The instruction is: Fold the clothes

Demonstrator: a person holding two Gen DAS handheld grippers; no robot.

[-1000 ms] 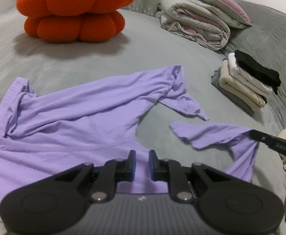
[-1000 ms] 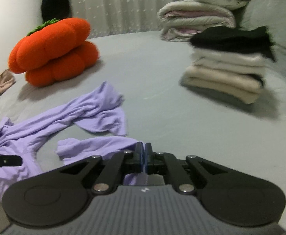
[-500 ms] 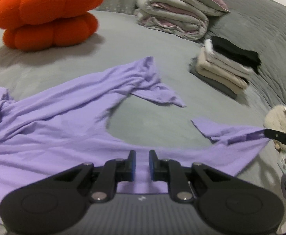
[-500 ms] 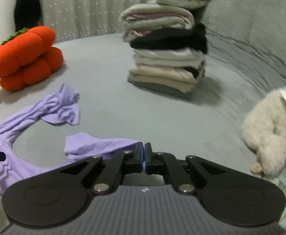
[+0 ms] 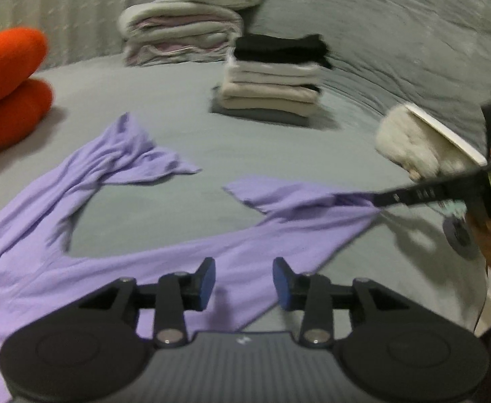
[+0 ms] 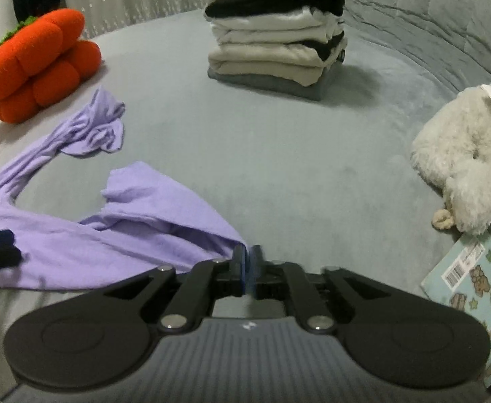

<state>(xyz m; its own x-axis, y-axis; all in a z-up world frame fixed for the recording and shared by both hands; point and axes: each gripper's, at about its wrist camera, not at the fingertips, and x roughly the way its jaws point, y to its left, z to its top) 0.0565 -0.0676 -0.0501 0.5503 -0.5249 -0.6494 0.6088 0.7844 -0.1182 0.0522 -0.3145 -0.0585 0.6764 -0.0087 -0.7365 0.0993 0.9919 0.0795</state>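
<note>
Our right tongs (image 6: 248,258) are pressed together, pinching a fold of the thin lilac long-sleeved jersey top (image 5: 185,268), while our left tongs (image 5: 243,280) hang spread and empty over its lower edge. A second ago the left tongs stood much closer together, and the pinched cloth lay bunched near the body of the top. Now it is drawn out taut to the right, so that side lies flatter and longer across the grey bed sheet (image 6: 279,154). We judge this to be smoothing ahead of a fold; the far sleeve (image 5: 134,154) is crumpled toward the orange pumpkin-shaped plush cushion (image 6: 37,67). A stack of folded cream, white and black garments (image 6: 275,43) stands well apart behind. A pale blue booklet (image 6: 474,288) beside the white fluffy soft toy (image 6: 463,168) shows a barcode and cartoon bears; its lettering is too small to read.
</note>
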